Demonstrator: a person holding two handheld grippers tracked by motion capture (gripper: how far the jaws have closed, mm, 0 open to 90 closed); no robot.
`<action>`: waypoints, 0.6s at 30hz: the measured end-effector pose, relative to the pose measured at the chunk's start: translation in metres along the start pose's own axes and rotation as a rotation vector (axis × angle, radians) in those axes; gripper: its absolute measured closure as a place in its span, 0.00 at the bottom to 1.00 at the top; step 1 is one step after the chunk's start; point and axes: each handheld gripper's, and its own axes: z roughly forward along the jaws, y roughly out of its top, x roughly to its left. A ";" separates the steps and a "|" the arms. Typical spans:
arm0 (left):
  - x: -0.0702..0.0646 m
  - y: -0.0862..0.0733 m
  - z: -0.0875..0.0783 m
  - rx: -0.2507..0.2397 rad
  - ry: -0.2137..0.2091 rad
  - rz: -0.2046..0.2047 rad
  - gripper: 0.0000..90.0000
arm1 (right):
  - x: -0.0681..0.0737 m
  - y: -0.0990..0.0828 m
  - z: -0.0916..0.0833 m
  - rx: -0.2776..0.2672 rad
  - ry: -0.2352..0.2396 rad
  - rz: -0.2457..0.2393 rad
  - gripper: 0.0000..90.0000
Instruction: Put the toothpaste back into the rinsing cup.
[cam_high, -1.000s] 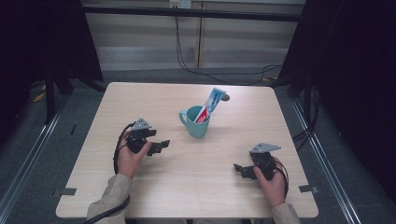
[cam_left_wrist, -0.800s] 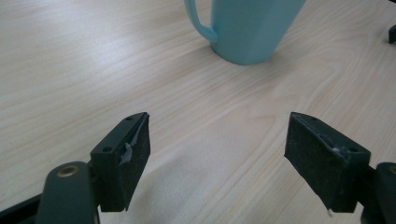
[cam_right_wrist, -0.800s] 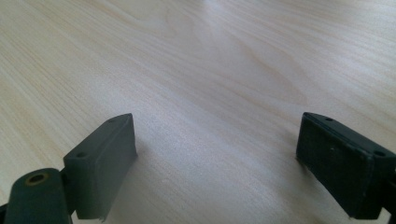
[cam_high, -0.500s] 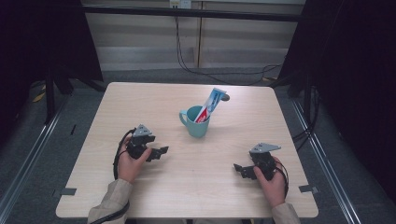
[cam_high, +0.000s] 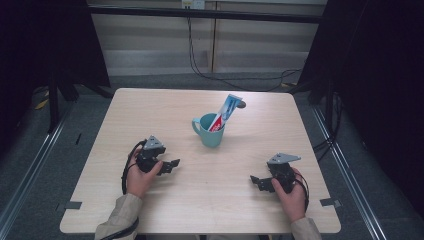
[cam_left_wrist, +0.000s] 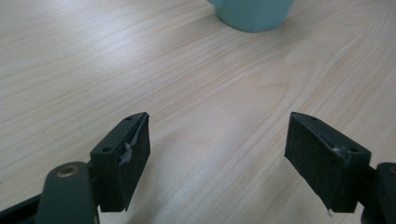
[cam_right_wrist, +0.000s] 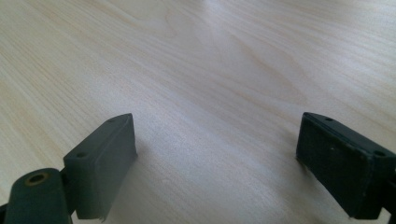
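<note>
A teal mug (cam_high: 209, 130) stands near the middle of the wooden table (cam_high: 150, 110), with a tube of toothpaste (cam_high: 226, 112) leaning out of it to the right. My left gripper (cam_high: 172, 164) rests low at the table's front left, jaws wide apart and empty, pointing right; the mug's base (cam_left_wrist: 252, 14) lies ahead of it in the left gripper view (cam_left_wrist: 217, 158). At the front right my right gripper (cam_high: 256, 182) sits on the table, open, pointing left. Nothing but bare wood lies between its jaws in the right gripper view (cam_right_wrist: 217, 163).
A small dark round object (cam_high: 242, 104) lies on the table behind the mug. Dark curtains hang at both sides, and cables run along the floor behind the table. The table's front edge (cam_high: 200, 232) is close to both hands.
My left gripper has slid a little toward the front of the table. The right gripper, mug and tube have stayed put.
</note>
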 end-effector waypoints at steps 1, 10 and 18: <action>0.000 -0.001 0.000 0.004 0.004 0.001 0.25 | 0.000 0.000 0.000 -0.001 -0.001 -0.001 0.13; 0.000 -0.003 0.003 0.051 0.015 0.025 0.24 | 0.000 0.000 0.000 0.000 0.000 -0.001 0.13; -0.003 -0.003 0.004 0.065 0.027 0.034 0.23 | 0.000 0.000 0.000 -0.001 -0.001 -0.001 0.13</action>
